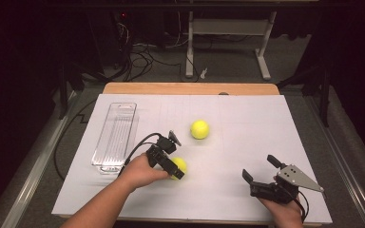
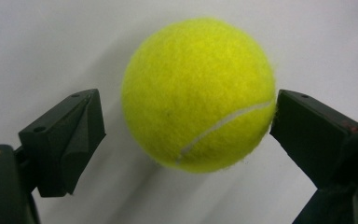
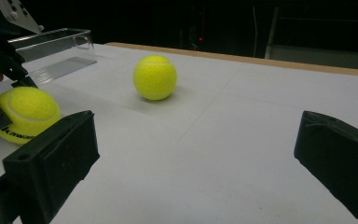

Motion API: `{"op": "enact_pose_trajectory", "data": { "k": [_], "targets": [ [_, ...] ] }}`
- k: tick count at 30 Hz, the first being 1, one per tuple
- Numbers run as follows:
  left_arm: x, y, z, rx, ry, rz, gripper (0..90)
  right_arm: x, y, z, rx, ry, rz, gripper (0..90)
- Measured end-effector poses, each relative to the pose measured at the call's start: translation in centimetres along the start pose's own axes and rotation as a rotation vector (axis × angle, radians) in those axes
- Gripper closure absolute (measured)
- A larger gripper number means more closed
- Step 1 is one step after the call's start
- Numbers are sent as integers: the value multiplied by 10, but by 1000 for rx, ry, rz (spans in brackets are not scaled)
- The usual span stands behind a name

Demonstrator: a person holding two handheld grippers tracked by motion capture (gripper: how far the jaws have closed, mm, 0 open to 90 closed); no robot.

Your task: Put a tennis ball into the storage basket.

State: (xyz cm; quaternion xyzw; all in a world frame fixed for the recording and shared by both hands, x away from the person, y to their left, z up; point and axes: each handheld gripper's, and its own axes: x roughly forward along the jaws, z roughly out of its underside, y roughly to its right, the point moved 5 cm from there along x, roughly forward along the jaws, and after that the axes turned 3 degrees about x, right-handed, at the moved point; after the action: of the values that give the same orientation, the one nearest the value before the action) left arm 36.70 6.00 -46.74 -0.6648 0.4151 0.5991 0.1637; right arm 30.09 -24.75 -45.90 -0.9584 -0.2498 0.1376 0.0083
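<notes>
A yellow tennis ball (image 1: 181,164) (image 2: 198,93) rests on the white sheet (image 1: 247,128) between the jaws of my left gripper (image 1: 175,161). In the left gripper view one pad (image 2: 303,126) meets the ball's side, while the other pad (image 2: 81,135) stands a small gap off it. A second tennis ball (image 1: 199,129) (image 3: 154,78) lies free farther back, near the middle. My right gripper (image 1: 259,167) (image 3: 196,154) sits low at the front right, jaws wide apart with nothing between them. The right gripper view also shows the first ball (image 3: 28,112), beside the left gripper.
A clear plastic tray (image 1: 115,135) (image 3: 51,44) lies lengthwise at the sheet's left side, close behind the left hand. The wooden table edge (image 1: 190,88) runs along the back. Beyond it are a desk frame and cables on the floor.
</notes>
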Motion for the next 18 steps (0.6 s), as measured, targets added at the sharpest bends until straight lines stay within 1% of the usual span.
{"op": "enact_pose_trajectory", "data": {
  "k": [4, 7, 8, 10, 11, 12, 13, 18],
  "targets": [
    [-1, -1, 1, -1, 5, -7, 133, 0, -1, -1, -3, 4, -1, 3],
    [0, -1, 1, 2, 6, -6, 157, 0, -1, -1, -2, 4, 0, 3],
    [0, 0, 1, 3, 7, -2, 181, 0, 0, -1, -1, 4, 0, 3],
    [1, 0, 0, 9, 5, 1, 189, 0, 0, -1, 1, 5, 0, 3],
    [1, 1, 0, 10, 11, 6, 204, -1, 0, -1, 0, 6, 1, 3],
    [1, 1, 0, 12, 17, 12, 239, -1, 0, -1, 0, 7, 0, 3],
    [1, 2, 0, 16, 20, 9, 256, -1, 0, -1, 0, 7, -1, 3],
    [1, 2, 1, 29, 17, 3, 262, -1, 0, -1, 0, 7, -1, 3]
  ]
}}
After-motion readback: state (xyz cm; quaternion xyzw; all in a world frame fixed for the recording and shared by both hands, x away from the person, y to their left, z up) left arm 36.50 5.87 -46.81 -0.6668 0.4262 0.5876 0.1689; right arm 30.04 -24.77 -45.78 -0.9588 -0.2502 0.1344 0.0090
